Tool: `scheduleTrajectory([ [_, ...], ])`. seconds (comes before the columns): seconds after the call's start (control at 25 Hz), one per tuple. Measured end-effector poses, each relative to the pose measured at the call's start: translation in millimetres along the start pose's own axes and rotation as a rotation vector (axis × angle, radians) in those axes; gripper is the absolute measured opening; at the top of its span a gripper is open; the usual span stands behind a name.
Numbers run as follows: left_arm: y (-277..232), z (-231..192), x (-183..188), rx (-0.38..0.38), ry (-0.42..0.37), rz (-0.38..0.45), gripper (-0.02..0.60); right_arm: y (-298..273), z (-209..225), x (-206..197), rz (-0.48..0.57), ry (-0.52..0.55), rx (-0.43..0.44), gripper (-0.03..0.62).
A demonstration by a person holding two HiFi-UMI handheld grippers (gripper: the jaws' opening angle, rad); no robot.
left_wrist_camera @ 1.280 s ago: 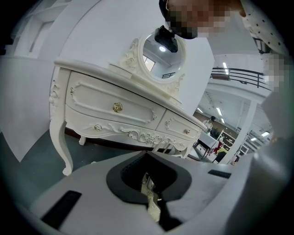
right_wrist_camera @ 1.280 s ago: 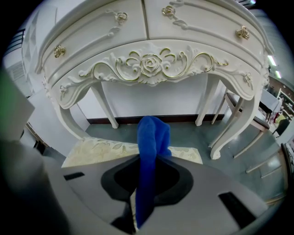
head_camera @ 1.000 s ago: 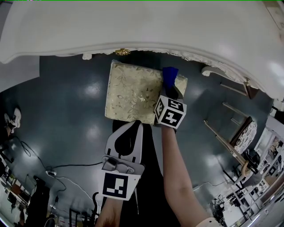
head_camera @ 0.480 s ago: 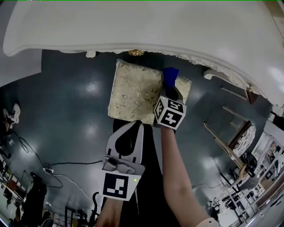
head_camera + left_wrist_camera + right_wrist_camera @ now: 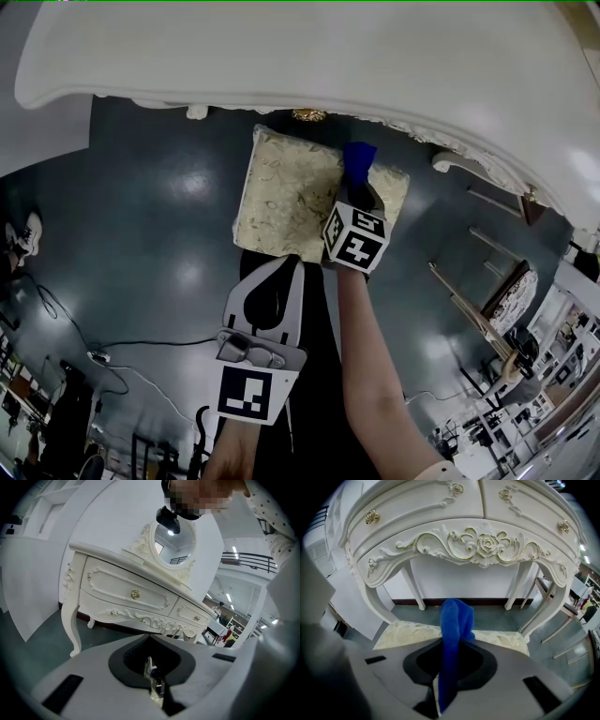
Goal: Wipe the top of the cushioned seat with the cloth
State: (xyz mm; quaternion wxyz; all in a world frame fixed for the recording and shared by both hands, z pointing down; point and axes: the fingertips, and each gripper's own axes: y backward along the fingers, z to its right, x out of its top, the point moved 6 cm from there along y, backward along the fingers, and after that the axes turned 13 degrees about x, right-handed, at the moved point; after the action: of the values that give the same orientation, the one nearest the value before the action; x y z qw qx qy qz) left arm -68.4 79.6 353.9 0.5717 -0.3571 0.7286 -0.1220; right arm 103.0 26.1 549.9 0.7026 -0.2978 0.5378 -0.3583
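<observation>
Floor [image 5: 141, 216]: dark grey-blue, glossy, marked with pale patches of reflected light.

Standing directly on it:
- white carved dressing table [image 5: 281, 56], on slim curved legs, along the far side;
- cushioned seat [image 5: 281, 192] with pale floral top, just in front of the table's front rim;
- second chair [image 5: 511, 292] with patterned pad, well apart to the right.

Lying loose on it at lower left: thin dark cable [image 5: 159, 343], trailing toward clutter at the edge of view.
</observation>
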Motion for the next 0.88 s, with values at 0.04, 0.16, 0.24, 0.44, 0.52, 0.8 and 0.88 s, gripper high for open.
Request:
scheduleTrajectory([
  [0.04,0.3,-1.8,0.1,0.002,0.002,0.001,-0.002,-1.2,-2.7,0.4,0.0,0.003,0.002,0.064],
  [0.16,1.7,-6.8,0.9,0.009,0.007,0.004,-0.002,-4.1,-9.9,1.6,0.0,0.011,0.007,0.064],
  [0.24,2.8,-8.9,1.7,0.014,0.012,0.006,-0.002,-5.1,-13.5,2.5,-0.002,0.015,0.011,0.064],
  [0.44,5.0,-13.5,3.7,0.025,0.02,0.016,-0.002,-7.8,-20.2,3.4,-0.012,0.026,0.021,0.064],
  [0.52,5.6,-14.8,5.4,0.027,0.022,0.021,-0.002,-9.0,-22.9,4.8,-0.014,0.032,0.024,0.064],
  [0.8,8.5,-22.7,8.5,0.046,0.031,0.028,-0.002,-14.4,-34.8,6.0,-0.015,0.037,0.021,0.064],
  [0.88,8.8,-23.9,9.4,0.052,0.033,0.031,-0.002,-15.1,-36.0,6.2,-0.015,0.04,0.017,0.064],
])
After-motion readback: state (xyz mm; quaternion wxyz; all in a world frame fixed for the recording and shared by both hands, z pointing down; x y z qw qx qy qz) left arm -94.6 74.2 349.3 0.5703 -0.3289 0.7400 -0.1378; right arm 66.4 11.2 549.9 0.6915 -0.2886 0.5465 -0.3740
